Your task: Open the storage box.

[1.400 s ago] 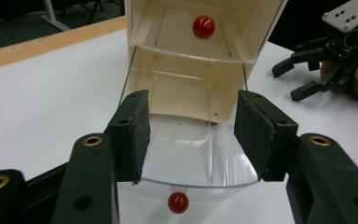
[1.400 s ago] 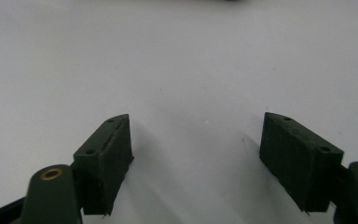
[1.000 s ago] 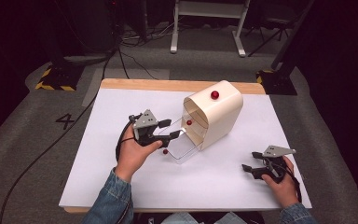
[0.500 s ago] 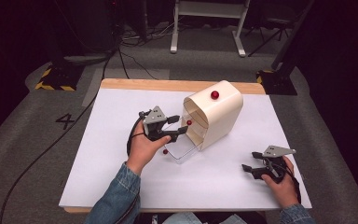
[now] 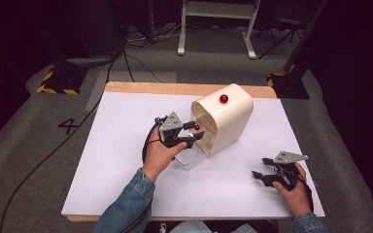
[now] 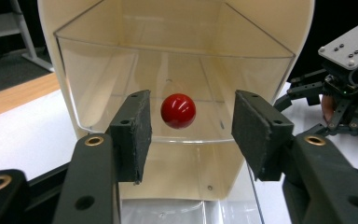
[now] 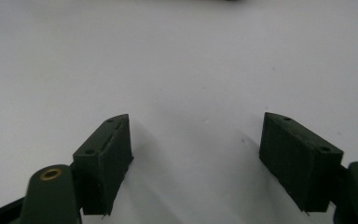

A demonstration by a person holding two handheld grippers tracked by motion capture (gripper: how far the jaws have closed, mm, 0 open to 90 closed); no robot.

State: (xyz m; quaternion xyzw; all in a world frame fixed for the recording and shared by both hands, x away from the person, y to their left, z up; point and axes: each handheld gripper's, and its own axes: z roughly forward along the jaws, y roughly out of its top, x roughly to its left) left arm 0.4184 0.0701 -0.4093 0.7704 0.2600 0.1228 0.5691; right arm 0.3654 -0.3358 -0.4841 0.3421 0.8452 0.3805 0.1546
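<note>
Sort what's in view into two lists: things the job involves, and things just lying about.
In the job:
- cream box with clear drawer
- red knob on the drawer
- left gripper, open around the knob

Lying about:
- right gripper, open, resting on the table
- red knob on top

A cream arched box [image 5: 226,121] stands on the table; one red knob [image 5: 224,98] tops it, another [image 6: 178,110] seemingly on its clear drawer [image 6: 177,107].

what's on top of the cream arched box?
A small red round knob sits on top of the cream arched plastic box. How it is fastened is hidden.
</note>
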